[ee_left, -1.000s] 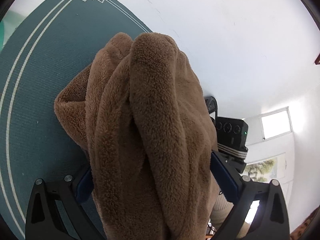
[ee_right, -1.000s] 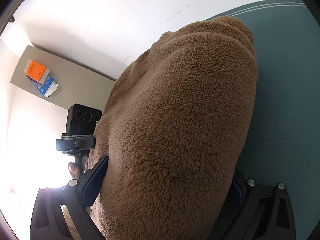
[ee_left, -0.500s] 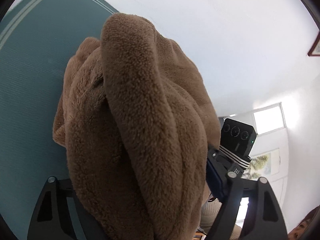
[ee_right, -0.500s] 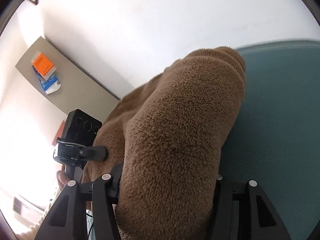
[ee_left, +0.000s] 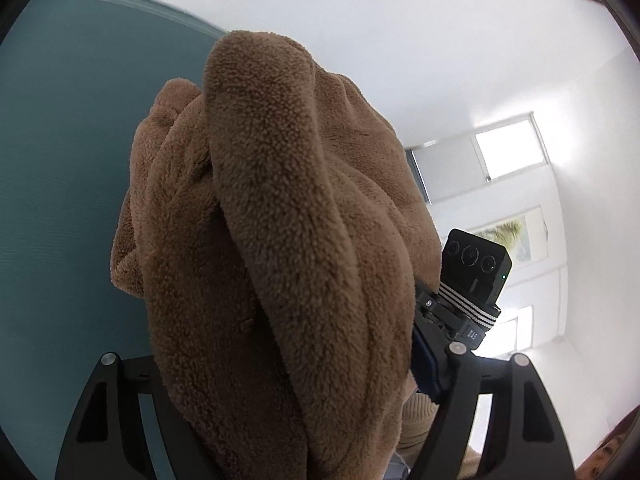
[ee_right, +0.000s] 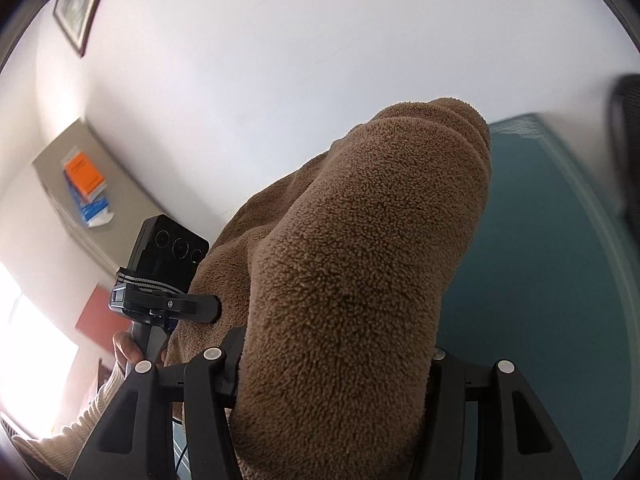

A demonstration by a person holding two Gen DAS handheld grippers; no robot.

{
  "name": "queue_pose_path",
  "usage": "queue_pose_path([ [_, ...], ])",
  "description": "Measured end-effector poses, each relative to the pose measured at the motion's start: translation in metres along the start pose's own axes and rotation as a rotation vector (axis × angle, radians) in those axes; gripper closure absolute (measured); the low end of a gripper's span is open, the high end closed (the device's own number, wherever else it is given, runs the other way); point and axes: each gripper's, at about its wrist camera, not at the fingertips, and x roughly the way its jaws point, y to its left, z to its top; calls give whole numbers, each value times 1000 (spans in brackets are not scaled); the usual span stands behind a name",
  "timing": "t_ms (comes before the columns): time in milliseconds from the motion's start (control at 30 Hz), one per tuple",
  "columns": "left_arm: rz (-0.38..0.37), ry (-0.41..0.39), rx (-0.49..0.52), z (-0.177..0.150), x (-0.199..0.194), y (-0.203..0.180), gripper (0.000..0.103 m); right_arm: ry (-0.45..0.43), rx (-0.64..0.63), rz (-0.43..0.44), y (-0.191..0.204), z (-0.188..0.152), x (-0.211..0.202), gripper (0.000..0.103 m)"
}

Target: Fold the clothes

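Note:
A thick brown fleece garment (ee_left: 272, 240) fills the middle of both views and hangs bunched in folds. My left gripper (ee_left: 288, 392) is shut on one part of it; the fabric hides the fingertips. My right gripper (ee_right: 336, 376) is shut on another part of the same garment (ee_right: 360, 264), its fingertips also buried in fleece. Each gripper shows in the other's view: the right one (ee_left: 460, 312) beside the garment in the left wrist view, the left one (ee_right: 168, 288) in the right wrist view. Both hold the garment raised above the teal mat (ee_left: 64, 160).
The teal mat with a pale border (ee_right: 532, 264) lies below. A white wall (ee_right: 320, 60) is behind, with a framed picture (ee_right: 76, 12). A shelf holds an orange box (ee_right: 84, 172). A window (ee_left: 508, 152) is at the right. A dark chair (ee_right: 626, 140) is at the far right.
Both grippers have lifted and tilted upward with the garment; more wall and less mat shows now. The jaws have closed in tighter on the fleece.

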Motion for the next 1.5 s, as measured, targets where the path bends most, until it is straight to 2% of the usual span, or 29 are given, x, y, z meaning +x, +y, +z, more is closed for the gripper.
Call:
queue_pose_path([
  [200,29,76,-9,5,83,-11,22,-6,90,-63,-54,-26,-42,46],
  [333,117,95,-20,7,117,-1,22,37,161,-84,-91,-40,-30,45],
  [433,149,84,-5,6,125,0,20,47,188,-85,-90,-46,-22,40],
  [467,166,80,9,5,126,-2,18,43,195,-78,-91,-47,-22,36],
  [533,222,65,37,-1,122,-9,9,40,201,-78,-89,-48,-21,31],
  [567,251,54,51,-4,119,-11,8,41,192,-96,-88,-47,-22,26],
  [633,311,33,78,-10,112,-17,7,34,163,-144,-80,-47,-28,24],
  [700,393,-17,133,-19,103,-33,7,-4,101,-228,-60,-50,-39,24],
  [833,578,-137,289,-49,78,-68,7,-138,-59,-436,-4,-69,-70,24],
  [900,639,-178,352,-65,69,-75,7,-191,-131,-489,9,-86,-89,24],
  [967,668,-194,383,-79,64,-71,6,-221,-204,-541,10,-111,-116,24],
  [1033,697,-194,388,-90,53,-49,6,-218,-257,-597,28,-104,-46,24],
  [1067,710,-193,386,-96,44,-32,6,-203,-280,-619,27,-108,-31,24],
  [1200,713,-195,346,-103,51,-12,5,-130,-357,-702,7,-141,-22,24],
  [1333,737,-216,356,-111,59,-9,3,-100,-387,-777,5,-148,-13,22],
  [1500,743,-268,343,-125,54,-8,2,-109,-337,-781,3,-152,-17,20],
])
